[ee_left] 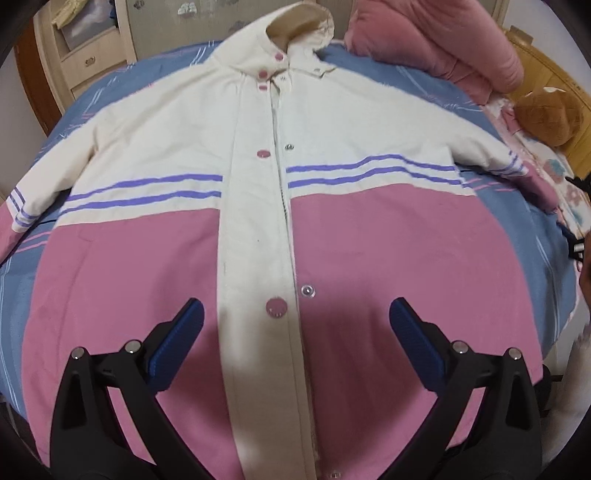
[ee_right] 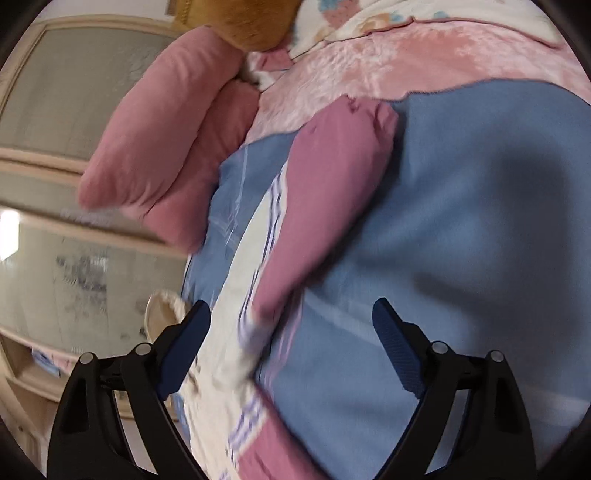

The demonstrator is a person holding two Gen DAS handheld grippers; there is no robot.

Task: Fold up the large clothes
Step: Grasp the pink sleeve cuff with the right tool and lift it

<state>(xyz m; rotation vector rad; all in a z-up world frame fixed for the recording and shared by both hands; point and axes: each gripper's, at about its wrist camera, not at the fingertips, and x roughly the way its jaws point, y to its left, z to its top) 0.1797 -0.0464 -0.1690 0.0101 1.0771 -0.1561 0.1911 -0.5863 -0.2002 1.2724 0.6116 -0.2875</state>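
A large hooded coat (ee_left: 332, 122), cream on top and pink below with purple stripes, lies spread front-up on a blue bedsheet (ee_left: 524, 218). Its sleeves stretch out left and right. My left gripper (ee_left: 295, 314) is open and empty, hovering over the coat's lower front by a pink button (ee_left: 276, 308). In the right wrist view, my right gripper (ee_right: 291, 314) is open and empty above the coat's right sleeve, whose pink cuff end (ee_right: 332, 177) lies on the sheet (ee_right: 461, 221). The view is blurred by motion.
A pink folded quilt (ee_left: 436, 44) and a brown plush toy (ee_left: 550, 110) sit at the bed's far right; they also show in the right wrist view, quilt (ee_right: 159, 147) and toy (ee_right: 251, 22). A cream wardrobe (ee_left: 81, 55) stands behind the bed.
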